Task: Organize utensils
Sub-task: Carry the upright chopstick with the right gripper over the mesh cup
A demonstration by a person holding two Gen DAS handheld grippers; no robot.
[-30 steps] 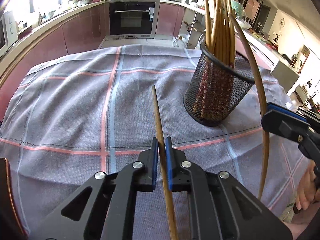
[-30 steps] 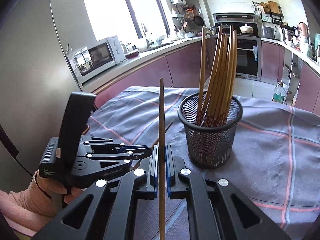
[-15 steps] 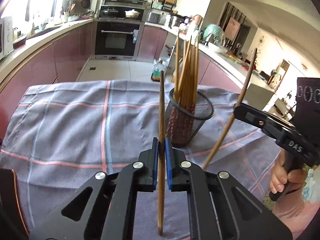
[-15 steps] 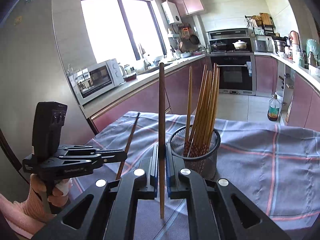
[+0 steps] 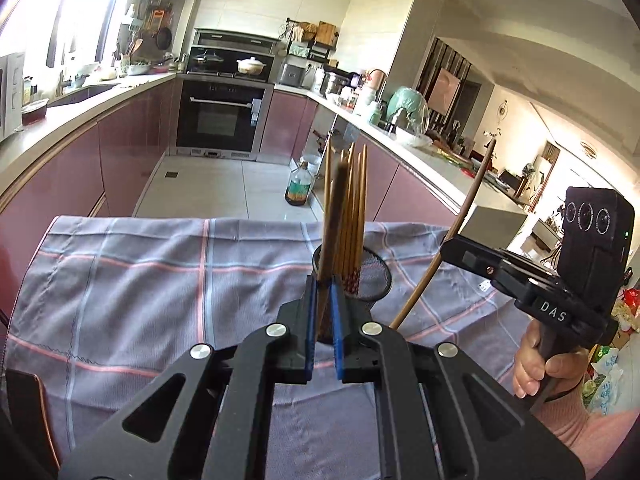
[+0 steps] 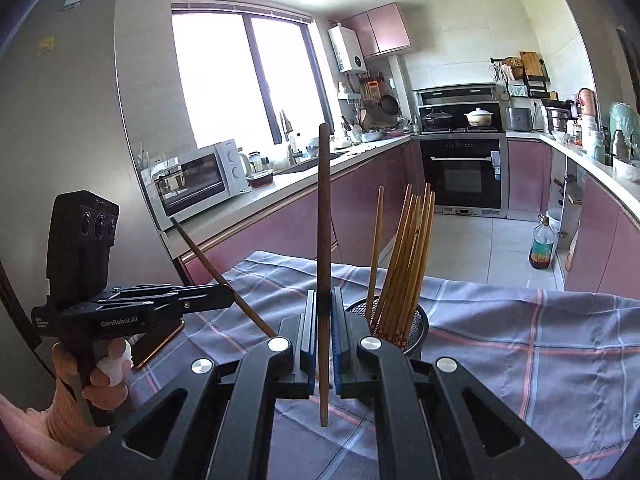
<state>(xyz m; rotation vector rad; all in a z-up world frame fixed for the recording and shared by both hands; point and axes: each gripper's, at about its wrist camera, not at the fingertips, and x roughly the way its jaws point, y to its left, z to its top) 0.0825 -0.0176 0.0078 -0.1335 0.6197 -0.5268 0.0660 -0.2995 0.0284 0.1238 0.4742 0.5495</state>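
My left gripper [image 5: 322, 292] is shut on a brown chopstick [image 5: 334, 216] that leans up and to the right, in front of the black mesh holder [image 5: 374, 280]. The holder stands on the checked cloth [image 5: 140, 280] with several chopsticks [image 5: 354, 216] upright in it. My right gripper [image 6: 322, 300] is shut on another chopstick [image 6: 323, 216], held upright above the cloth, left of the holder [image 6: 420, 322]. In the left wrist view the right gripper [image 5: 452, 246] shows at right with its chopstick [image 5: 460, 224]. In the right wrist view the left gripper [image 6: 230, 294] shows at left with its chopstick [image 6: 212, 268].
The table with the cloth [image 6: 520, 340] stands in a kitchen. Counters with pink cabinets run along both sides. An oven [image 5: 222, 120] is at the back. A bottle [image 5: 298, 190] stands on the floor. A phone-like flat object [image 6: 160, 344] lies at the table's left edge.
Both grippers have risen well above the table with their chopsticks. The holder now looks smaller and lower. The left chopstick has tilted from upright to lean right.
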